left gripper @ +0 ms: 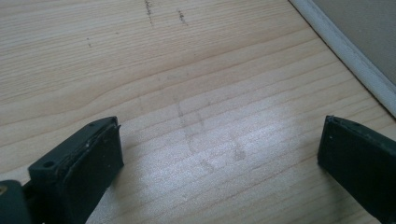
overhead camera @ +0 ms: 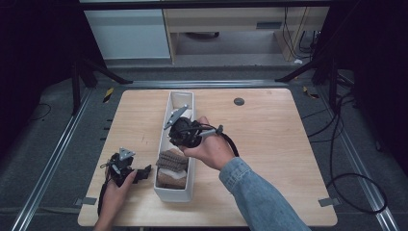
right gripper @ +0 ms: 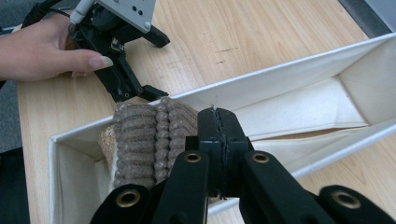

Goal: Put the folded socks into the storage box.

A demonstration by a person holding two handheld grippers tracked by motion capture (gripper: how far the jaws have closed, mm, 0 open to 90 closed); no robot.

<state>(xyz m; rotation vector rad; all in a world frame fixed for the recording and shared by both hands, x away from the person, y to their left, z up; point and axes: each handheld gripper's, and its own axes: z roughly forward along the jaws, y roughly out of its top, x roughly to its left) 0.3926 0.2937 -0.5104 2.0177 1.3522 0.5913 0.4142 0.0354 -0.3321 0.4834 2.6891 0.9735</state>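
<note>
Right claw (right gripper: 219,122): jaws pressed together with nothing seen between them; it hangs over the middle of the bin, just beside the cloth roll. In the high view this claw (overhead camera: 179,129) sits above the bin's mid-length, held in the right hand (overhead camera: 211,150).
Left claw (overhead camera: 143,171): jaws spread wide, nothing between them; it rests low over the desk at the near left, just beside the bin's left wall, held in the left hand (overhead camera: 114,190). In its own view the claw (left gripper: 219,154) has bare wood between its jaws.
Bin (overhead camera: 174,193): long, narrow, white, lying near to far on the middle of the desk; open at the top.
Bin contents: a brown ribbed cloth roll (overhead camera: 172,161) at the near end, with a lighter tan piece under it; a pale folded piece (right gripper: 308,109) lies flat along the bottom towards the far end.
Cloth roll, close up: ribbed brown roll (right gripper: 140,140) standing against the near end wall, touching the left wall.
Desk (overhead camera: 269,144): light wood; a small dark round disc (overhead camera: 239,101) at the far right.
Writing: none that can be read.
</note>
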